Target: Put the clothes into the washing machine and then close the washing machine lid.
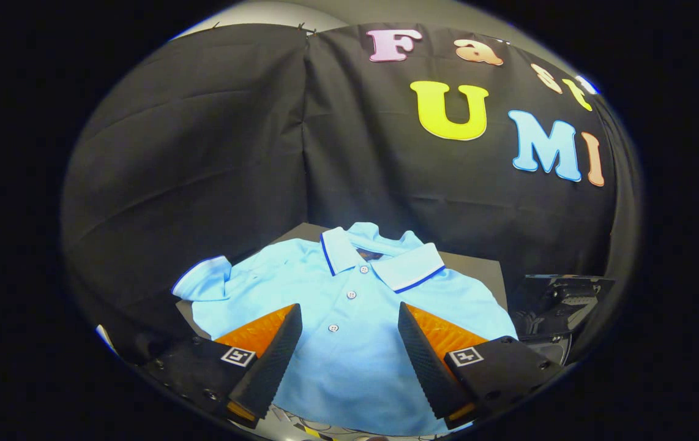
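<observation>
One light-blue cotton polo shirt with a navy-trimmed collar point(349, 306) lies flat on the dark counter point(478, 269), beneath and between our gripper point(349, 343) fingers, which stand wide apart, holding nothing. We judge it light, soft and limp; pinching a bunched fold near the placket should hold. Black cloth walls the booth; dark equipment point(560, 306) sits right.

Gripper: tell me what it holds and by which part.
Nothing is held. The gripper is open, its fingers spread apart over the light blue shirt, which lies flat.
</observation>
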Motion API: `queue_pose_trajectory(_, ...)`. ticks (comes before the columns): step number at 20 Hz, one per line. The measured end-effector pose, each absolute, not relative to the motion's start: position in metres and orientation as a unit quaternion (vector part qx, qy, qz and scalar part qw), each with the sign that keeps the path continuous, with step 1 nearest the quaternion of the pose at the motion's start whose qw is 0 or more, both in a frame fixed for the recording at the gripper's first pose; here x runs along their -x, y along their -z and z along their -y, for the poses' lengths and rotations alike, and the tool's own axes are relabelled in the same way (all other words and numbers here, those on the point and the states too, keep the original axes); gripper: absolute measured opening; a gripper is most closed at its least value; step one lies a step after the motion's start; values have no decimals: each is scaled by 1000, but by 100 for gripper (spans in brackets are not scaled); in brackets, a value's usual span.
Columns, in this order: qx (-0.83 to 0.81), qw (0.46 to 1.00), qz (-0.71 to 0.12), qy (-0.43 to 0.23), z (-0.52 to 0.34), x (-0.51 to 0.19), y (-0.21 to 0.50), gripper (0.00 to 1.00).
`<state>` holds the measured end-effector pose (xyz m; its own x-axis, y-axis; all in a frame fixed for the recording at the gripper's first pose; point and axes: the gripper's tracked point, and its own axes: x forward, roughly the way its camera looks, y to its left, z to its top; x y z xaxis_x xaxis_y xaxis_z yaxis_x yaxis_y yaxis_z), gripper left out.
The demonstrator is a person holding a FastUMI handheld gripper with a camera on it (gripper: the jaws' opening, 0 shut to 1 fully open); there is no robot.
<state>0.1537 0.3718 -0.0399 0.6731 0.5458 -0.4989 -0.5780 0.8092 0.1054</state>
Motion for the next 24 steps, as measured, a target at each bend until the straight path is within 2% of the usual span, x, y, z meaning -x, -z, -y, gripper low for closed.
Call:
queue_pose_trajectory(13,78,890,-325,-308,-385,-162,71,97)
queue_pose_trajectory(17,79,887,-334,-311,-388,-160,68,56)
queue_pose_trajectory(18,83,885,-334,-313,-388,-160,69,56)
queue_pose_trajectory(22,37,889,-328,-319,-387,-161,65,15)
queue_pose_trajectory(23,40,888,-328,-321,-394,-169,76,2)
queue_pose_trajectory(24,38,890,-318,-325,-389,-165,66,2)
